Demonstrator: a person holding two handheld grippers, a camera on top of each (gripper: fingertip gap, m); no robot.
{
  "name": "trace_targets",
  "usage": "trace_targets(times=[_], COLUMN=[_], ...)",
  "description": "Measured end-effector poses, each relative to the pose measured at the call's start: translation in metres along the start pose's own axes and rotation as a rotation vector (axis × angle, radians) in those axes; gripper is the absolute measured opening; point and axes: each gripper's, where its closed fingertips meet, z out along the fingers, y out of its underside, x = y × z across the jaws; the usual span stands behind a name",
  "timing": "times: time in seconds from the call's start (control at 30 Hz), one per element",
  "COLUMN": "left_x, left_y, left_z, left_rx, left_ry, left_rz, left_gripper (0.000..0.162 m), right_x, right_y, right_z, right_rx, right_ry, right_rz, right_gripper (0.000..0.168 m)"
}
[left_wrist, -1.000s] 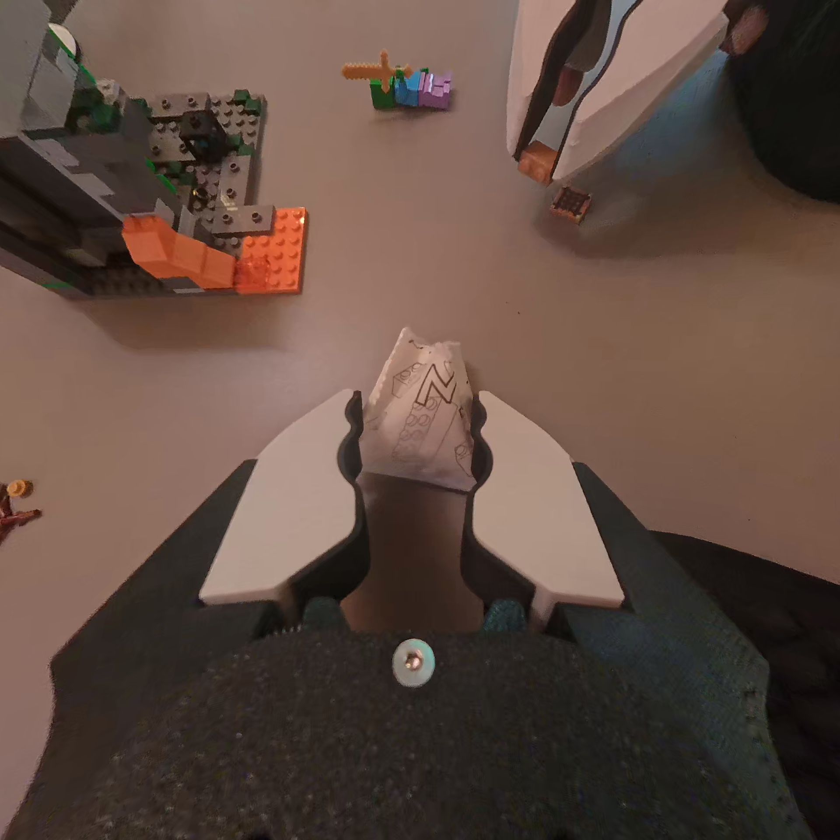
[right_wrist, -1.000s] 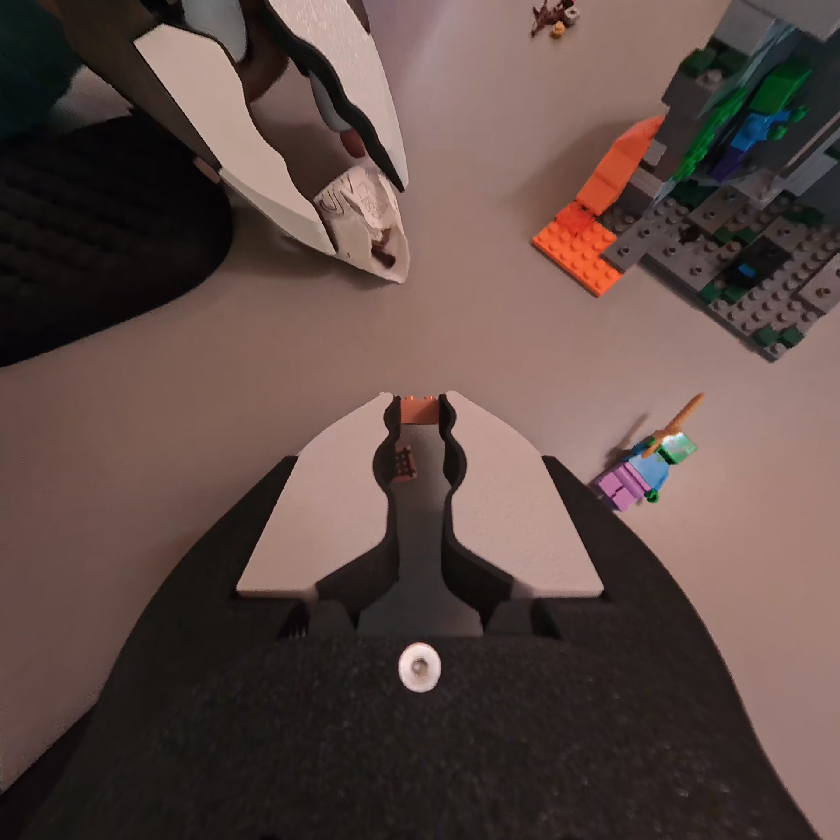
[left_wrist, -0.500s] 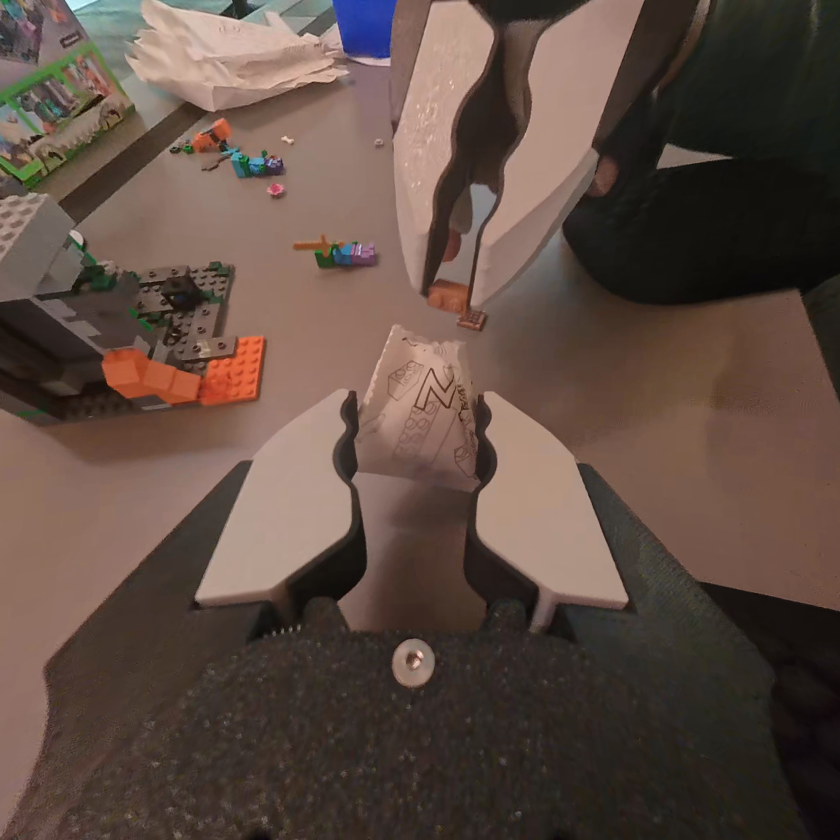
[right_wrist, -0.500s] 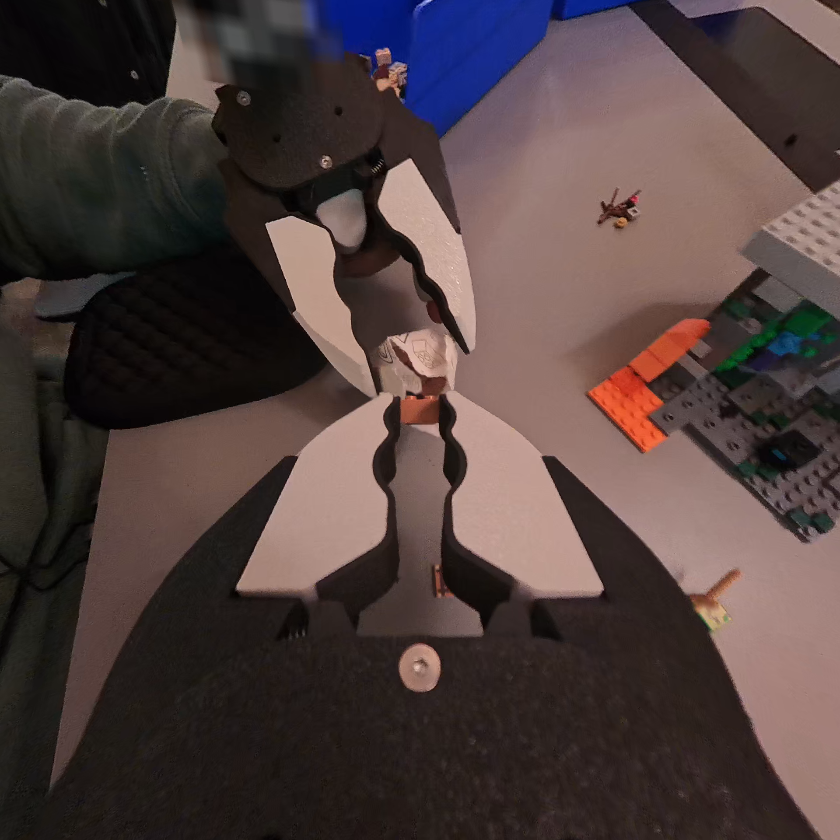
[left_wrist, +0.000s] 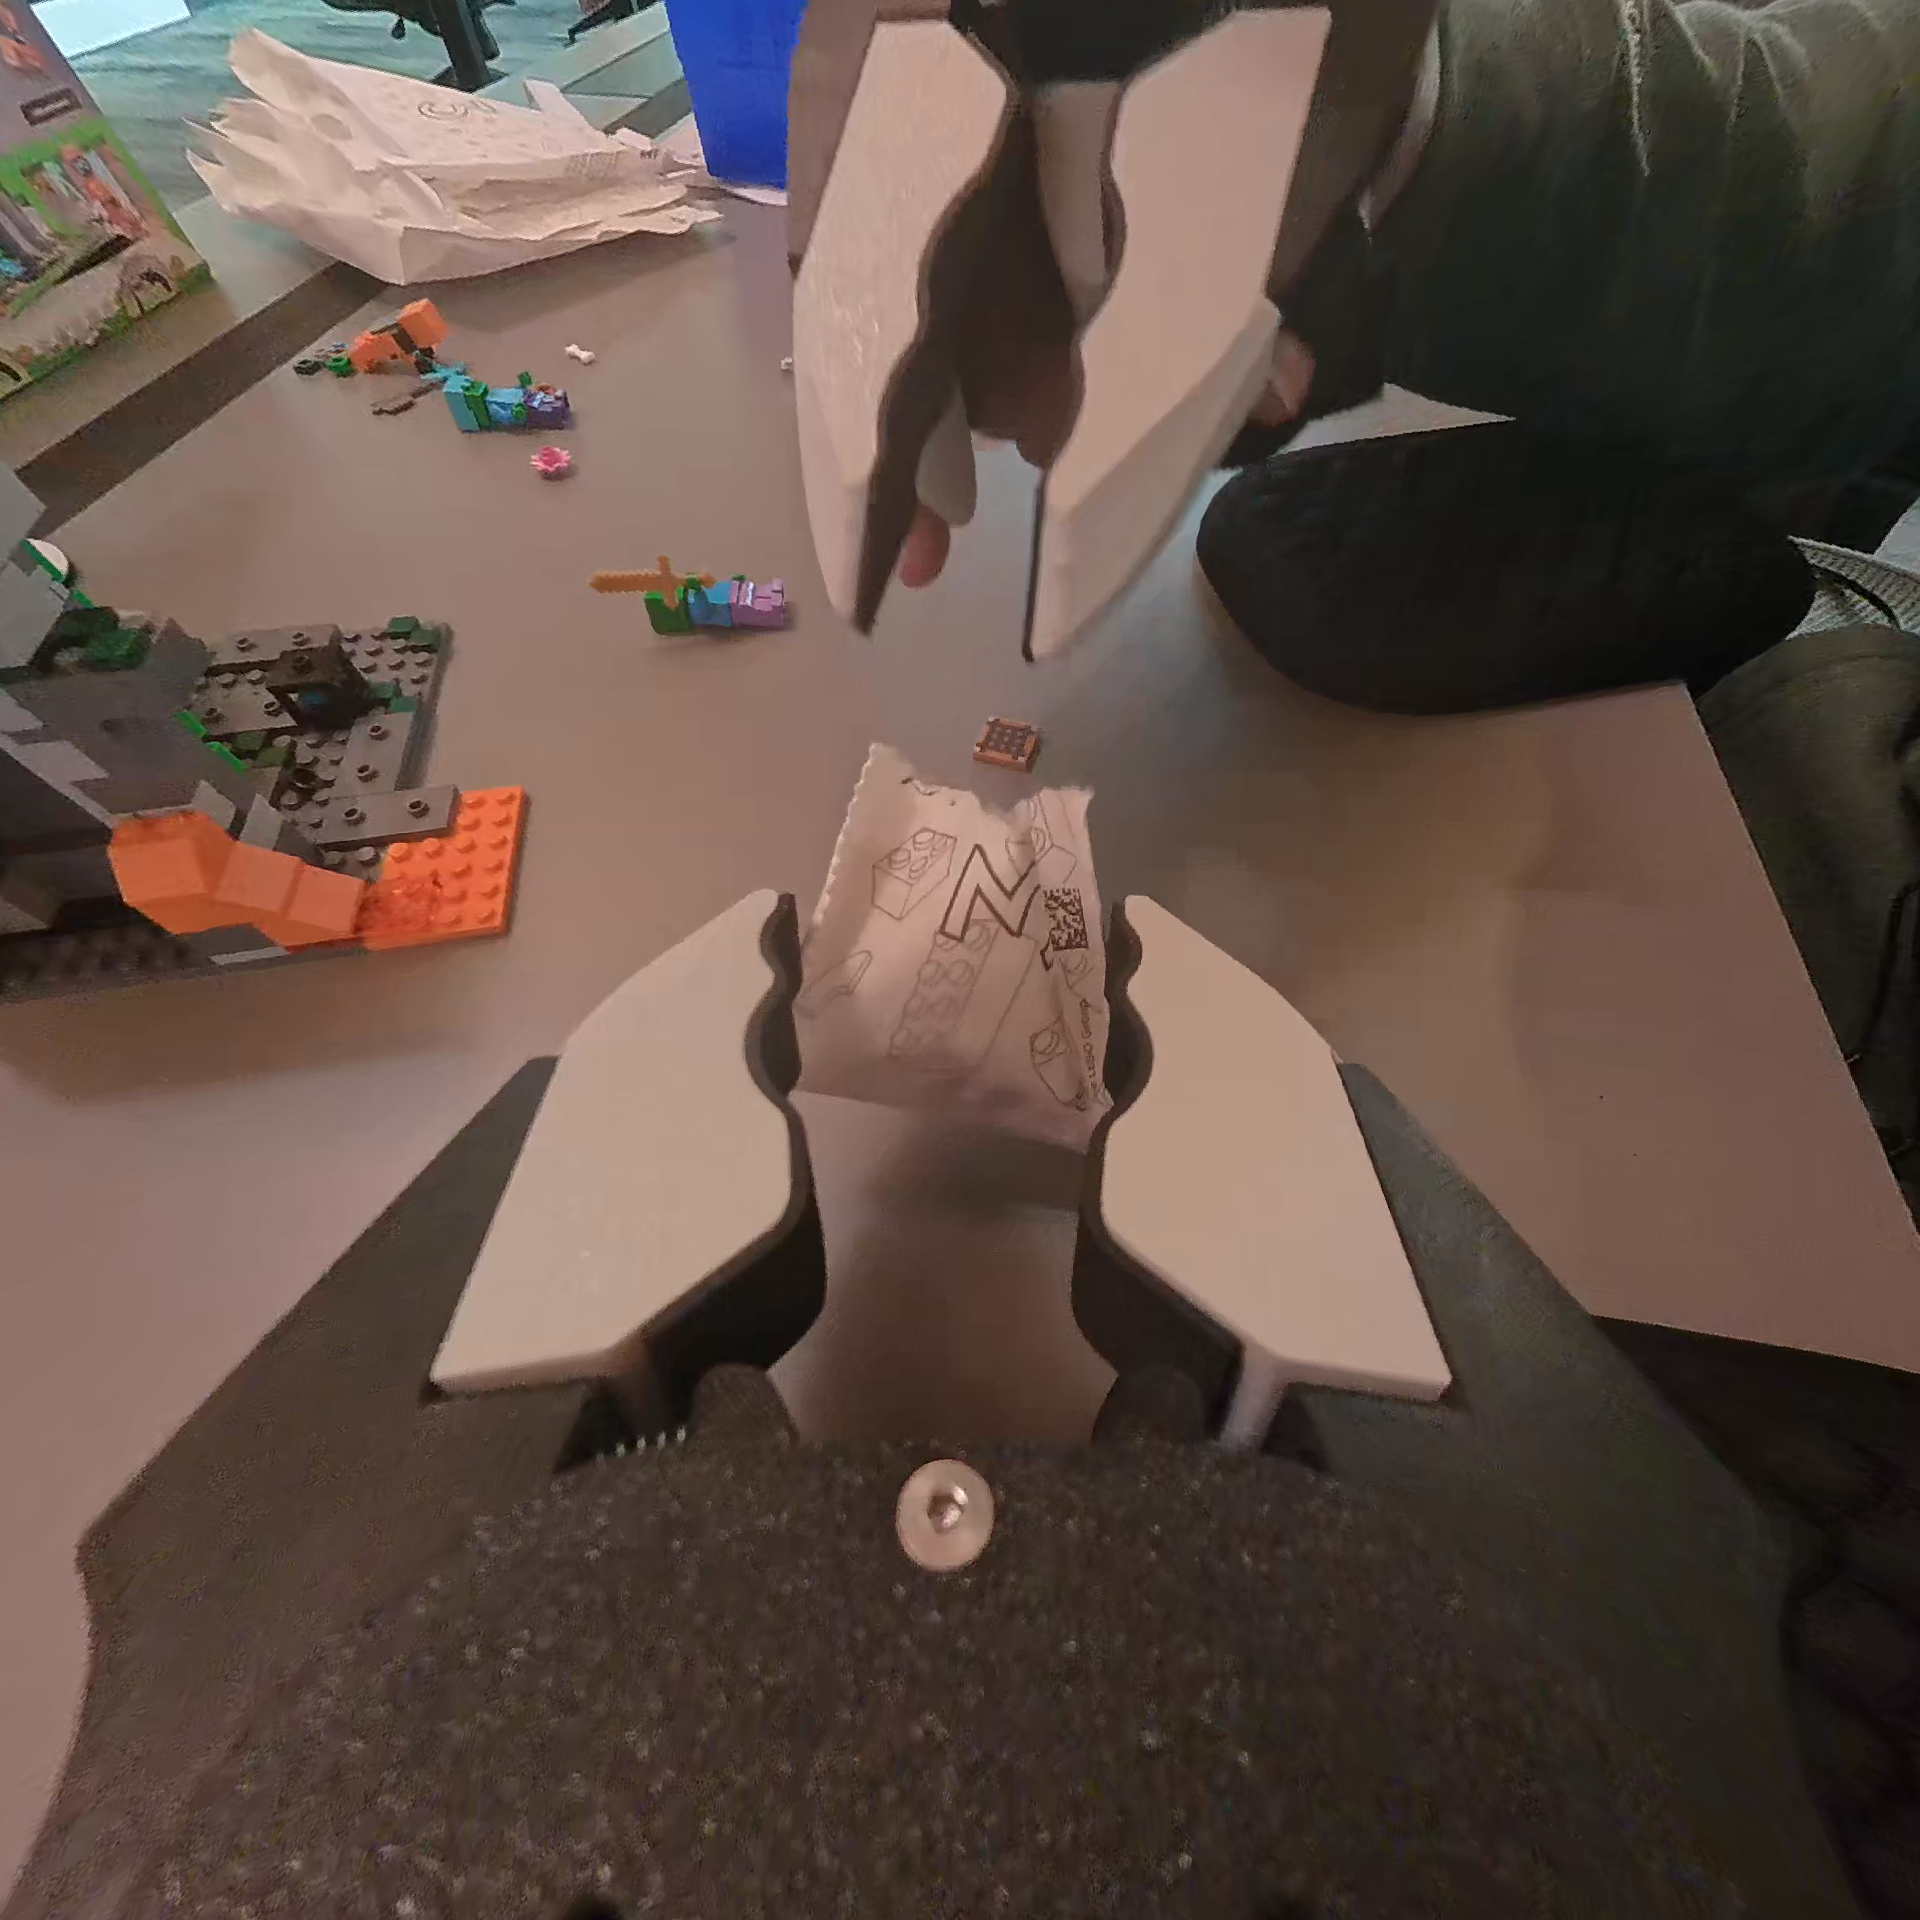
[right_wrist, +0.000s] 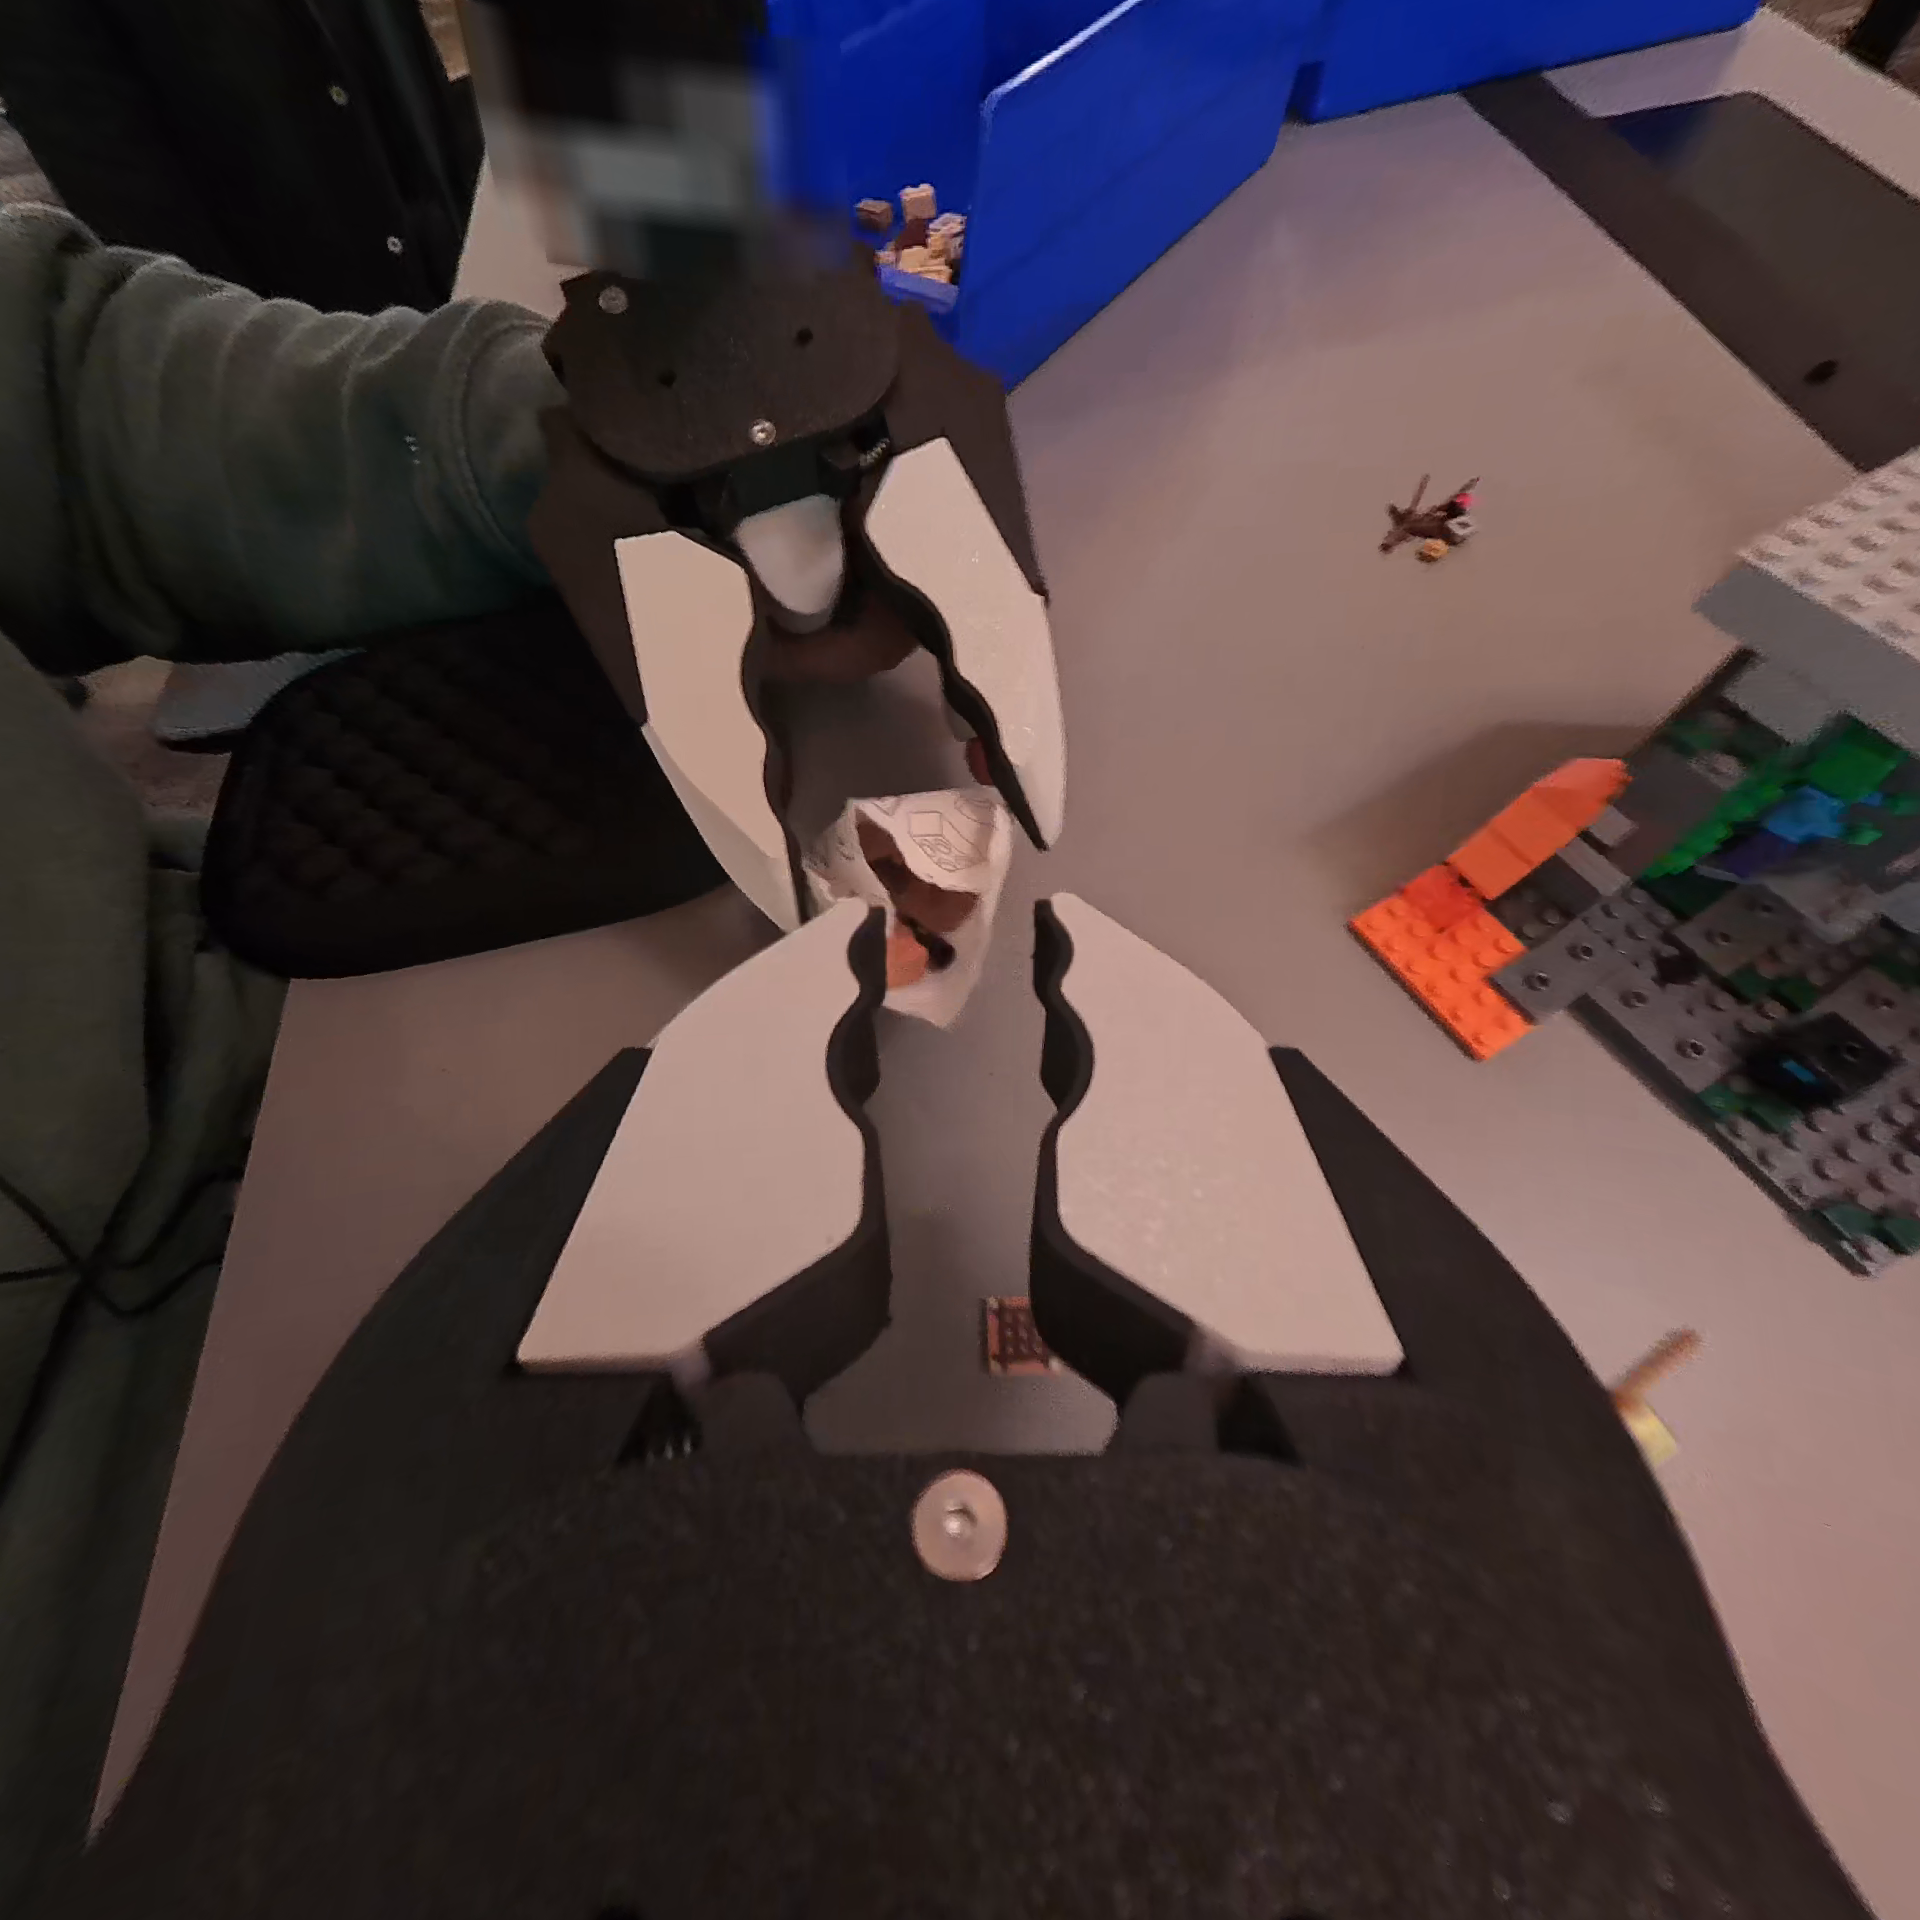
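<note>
The left gripper (left_wrist: 951, 912) is clenched on a small white paper bag (left_wrist: 935, 997) printed with line drawings of bricks. Its two fingers press the bag's sides, and the bag hangs clear of the grey worktop (left_wrist: 1455, 935) with a shadow under it. The torn mouth of the bag points away from this gripper and toward the other one.

The right gripper (right_wrist: 954, 912) is released, with its jaws parted and nothing between them. Its fingertips sit just in front of the bag's mouth, near it, though whether they touch the paper cannot be told. In the right wrist view the bag gapes open and a brown-orange piece (right_wrist: 914, 940) shows inside it; its exact shape is too dark to make out.

A small brown tile (left_wrist: 1008, 744) lies flat on the worktop just beyond the bag, below the right gripper and apart from both.

Farther off to the left stands a grey brick build with an orange plate (left_wrist: 447, 868) at its corner. A minifigure (left_wrist: 717, 605) lies on its side holding an orange sword, and loose pieces are scattered behind it. Crumpled white paper bags (left_wrist: 436, 187) lie at the far edge, blue bins (right_wrist: 1091, 208) stand at the back — one with small tan pieces in it — and a black quilted pad (right_wrist: 416, 790) sits under the person's green sleeve (right_wrist: 208, 447).
</note>
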Motion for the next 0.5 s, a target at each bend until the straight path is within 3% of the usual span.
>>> trace_targets(times=[0.27,0.5], left_x=[0.003,0.003], left_y=[0.015,0.028], left_z=[0.006,0.011], left_rx=[-0.109,-0.227], left_ry=[0.012,0.010], left_rz=[0.006,0.032], left_gripper=[0.064,0.071], right_x=[0.011,0.008], right_y=[0.081,0.100], right_z=[-0.028,-0.020], right_rx=[-0.362,-0.443], right_ry=[0.038,0.052], right_rz=[-0.003,-0.034], right_gripper=[0.029,0.029])
